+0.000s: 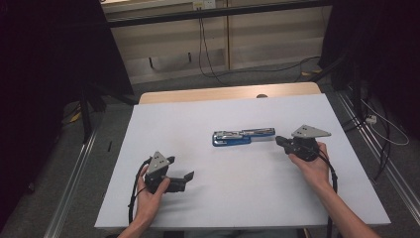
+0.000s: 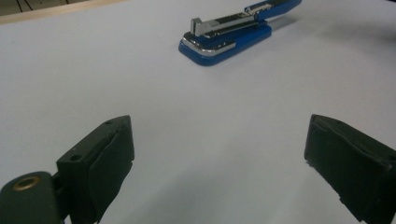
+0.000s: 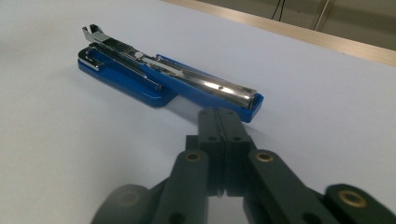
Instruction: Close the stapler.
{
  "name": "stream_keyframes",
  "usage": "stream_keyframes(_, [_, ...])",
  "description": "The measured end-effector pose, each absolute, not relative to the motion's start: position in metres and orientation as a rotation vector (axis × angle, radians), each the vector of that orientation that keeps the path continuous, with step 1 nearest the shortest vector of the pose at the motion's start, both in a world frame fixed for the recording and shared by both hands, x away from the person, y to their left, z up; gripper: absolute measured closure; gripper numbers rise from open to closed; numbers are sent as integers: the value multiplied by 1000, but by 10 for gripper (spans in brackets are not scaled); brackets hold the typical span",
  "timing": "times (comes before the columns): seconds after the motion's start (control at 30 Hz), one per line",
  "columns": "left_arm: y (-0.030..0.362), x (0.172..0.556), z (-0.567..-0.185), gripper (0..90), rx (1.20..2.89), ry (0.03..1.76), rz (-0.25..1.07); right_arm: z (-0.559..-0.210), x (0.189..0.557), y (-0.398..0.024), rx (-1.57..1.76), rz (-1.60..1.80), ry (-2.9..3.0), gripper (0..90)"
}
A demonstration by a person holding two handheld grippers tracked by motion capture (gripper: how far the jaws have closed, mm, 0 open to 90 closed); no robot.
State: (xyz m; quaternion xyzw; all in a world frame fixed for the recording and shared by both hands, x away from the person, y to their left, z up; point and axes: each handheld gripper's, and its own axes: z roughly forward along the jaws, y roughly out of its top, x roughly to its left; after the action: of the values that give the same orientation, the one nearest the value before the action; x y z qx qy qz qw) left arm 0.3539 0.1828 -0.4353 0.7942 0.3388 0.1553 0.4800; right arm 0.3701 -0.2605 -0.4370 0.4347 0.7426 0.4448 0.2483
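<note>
2 grippers are working over a white table (image 1: 198,198), each held in a person's hand. A blue stapler (image 1: 242,136), swung open so that its chrome magazine is lying flat in line with its base, is resting near the middle of the table, a little toward the right side in the high view.

The right gripper (image 1: 280,140) is pointing at the near end of the stapler. Its jaws are pressed flat together with nothing between them, as the right gripper view is showing, where the joined tips (image 3: 218,116) are sitting just beside the blue end of the stapler (image 3: 163,79); whether they are touching it is hard to tell. The right hand (image 1: 312,166) is holding that gripper low over the table.

The left gripper (image 1: 188,177) is hovering well apart from the stapler, toward the near left of the table, held by the left hand (image 1: 148,196). Its jaws are standing wide apart and holding nothing, with bare table between the 2 pads (image 2: 109,161), and the stapler (image 2: 233,35) is lying farther off ahead of them.
</note>
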Motion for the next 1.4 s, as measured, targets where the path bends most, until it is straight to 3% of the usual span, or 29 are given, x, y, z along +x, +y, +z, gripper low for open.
stream_keyframes(0.73, [134,391,-440,66,1958,800,407,-441,374,-257,1184,1249,2074,900])
stream_keyframes(0.97, [120,399,-435,138,1947,783,394,-442,374,-253,1172,1252,2088,900])
stream_keyframes(1.4, [106,411,-430,390,1939,778,337,-442,374,-254,1175,1259,2087,900])
